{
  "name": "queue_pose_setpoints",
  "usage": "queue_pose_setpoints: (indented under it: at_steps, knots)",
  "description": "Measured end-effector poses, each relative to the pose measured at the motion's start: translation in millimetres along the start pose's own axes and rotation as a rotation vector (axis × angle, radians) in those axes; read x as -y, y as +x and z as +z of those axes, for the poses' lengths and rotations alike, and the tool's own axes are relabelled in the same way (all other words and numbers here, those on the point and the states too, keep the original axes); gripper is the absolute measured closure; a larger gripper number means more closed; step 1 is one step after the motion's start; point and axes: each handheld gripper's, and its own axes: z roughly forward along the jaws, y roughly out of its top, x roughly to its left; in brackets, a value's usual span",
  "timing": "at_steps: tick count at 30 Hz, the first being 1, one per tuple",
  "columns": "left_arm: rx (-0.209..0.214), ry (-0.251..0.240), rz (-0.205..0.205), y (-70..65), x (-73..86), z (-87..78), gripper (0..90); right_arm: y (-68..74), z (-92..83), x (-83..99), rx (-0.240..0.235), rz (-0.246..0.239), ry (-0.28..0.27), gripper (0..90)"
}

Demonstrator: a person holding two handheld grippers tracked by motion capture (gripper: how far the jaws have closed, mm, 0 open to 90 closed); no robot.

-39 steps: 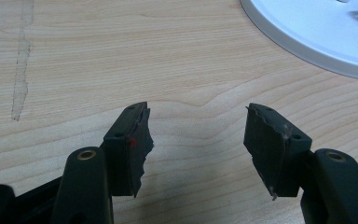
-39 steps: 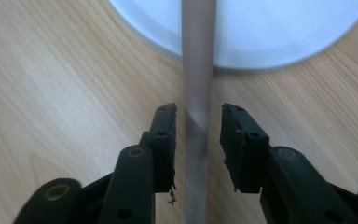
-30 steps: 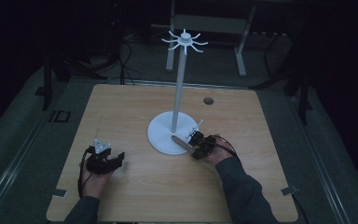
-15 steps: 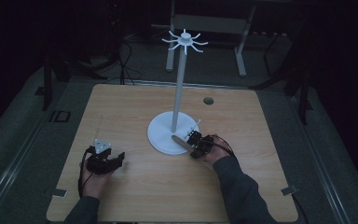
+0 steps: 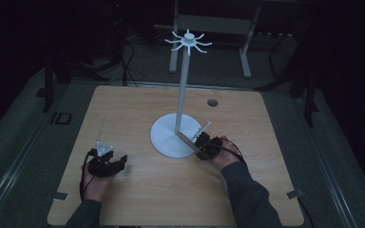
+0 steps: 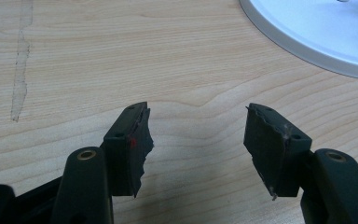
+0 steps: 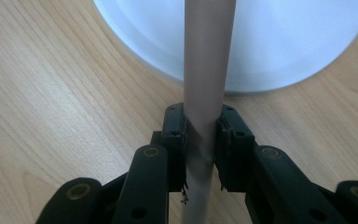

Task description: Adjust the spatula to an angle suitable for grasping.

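Observation:
My right gripper [image 7: 199, 116] is shut on a tan tube [image 7: 207, 56]; its jaws have just been closing on it, and the pads now press on both sides. The tube runs forward over the edge of the white round stand base [image 7: 284, 42]. In the high view the right gripper [image 5: 197, 141] sits at the base's near right rim, and the tube [image 5: 186, 138] slants onto the base [image 5: 166, 137]. My left gripper [image 6: 198, 126] is open with only bare wood between its jaws. It rests on the table at the near left [image 5: 119, 161].
A thin white pole [image 5: 183, 85] rises from the base to a crown of hooks [image 5: 188, 42]. The base's rim [image 6: 317, 32] lies ahead and to the right of the left gripper. A small dark hole [image 5: 212, 102] marks the wooden tabletop [image 5: 123, 114] at the back right.

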Motion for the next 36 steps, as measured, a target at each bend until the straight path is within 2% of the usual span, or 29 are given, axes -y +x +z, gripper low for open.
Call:
queue_pose_setpoints:
  at_steps: [4, 10, 19, 22, 31, 36]
  knots:
    - [0.001, -0.001, -0.003, 0.7, 0.1, 0.3, 40.9, 0.6, -8.2, 2.0, 0.010, -0.004, -0.036, 75.2]
    - [0.002, 0.001, 0.003, 0.4, -0.3, 0.7, 40.9, -1.8, -19.0, 8.4, 0.019, 0.025, -0.099, 75.2]
    - [0.001, 0.001, 0.005, 0.1, -0.2, 0.8, 40.9, 0.3, -35.5, 15.4, 0.040, 0.018, -0.145, 75.2]
    - [0.000, 0.000, 0.003, 0.0, -0.2, 1.5, 40.9, -2.7, -43.0, 20.3, 0.044, 0.038, -0.182, 75.3]
    - [0.001, -0.001, -0.001, -0.2, -0.4, 1.4, 40.9, -3.5, -53.3, 26.3, 0.052, 0.048, -0.222, 75.2]
    - [0.001, -0.002, 0.000, -0.1, -0.4, 1.4, 40.9, -6.4, -62.6, 34.4, 0.079, 0.078, -0.274, 75.3]
